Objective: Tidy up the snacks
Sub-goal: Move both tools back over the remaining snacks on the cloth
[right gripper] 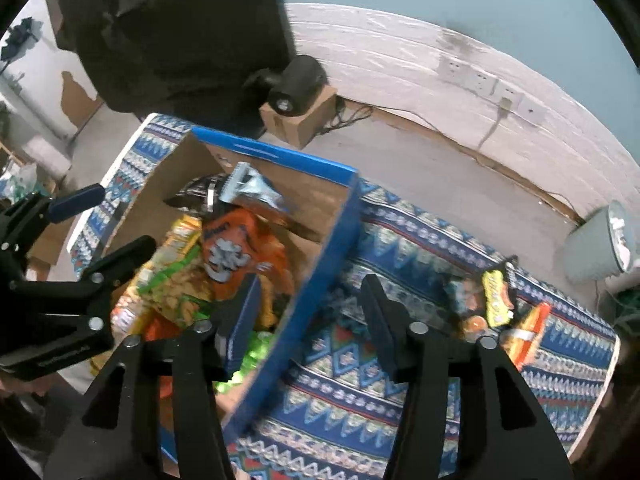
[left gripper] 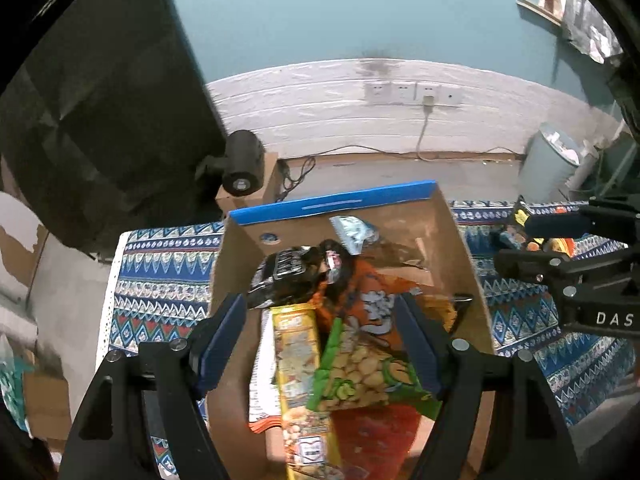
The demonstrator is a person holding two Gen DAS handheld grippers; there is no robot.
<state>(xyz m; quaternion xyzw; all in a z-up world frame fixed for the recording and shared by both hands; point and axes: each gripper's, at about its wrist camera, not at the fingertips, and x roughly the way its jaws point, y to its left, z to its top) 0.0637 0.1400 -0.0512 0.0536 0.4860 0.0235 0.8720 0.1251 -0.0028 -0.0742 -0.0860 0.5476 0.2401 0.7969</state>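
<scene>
1. Snacks fill the blue-rimmed cardboard box (left gripper: 456, 248); my left gripper (left gripper: 320, 344) hangs open over the green peanut bag (left gripper: 360, 368) and the yellow packet (left gripper: 298, 356).
2. My right gripper (right gripper: 308, 320) is open, astride the box's wall, holding nothing.
3. I read "DAS" on the right gripper's body.
4. Crinkled orange bag (left gripper: 372, 308) lies in the box beside them.

One cardboard box (left gripper: 460, 248), two grippers, roughly six snack packets inside, about three on the cloth (right gripper: 400, 240).

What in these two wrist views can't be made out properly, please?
- Box floor: left wrist view, covered by piled snack packets.
- Loose snacks on the cloth: right wrist view, motion-blurred, brands unreadable.
- Yellow packet: left wrist view, cut off by the bottom edge.
- Bin contents: too small.
</scene>
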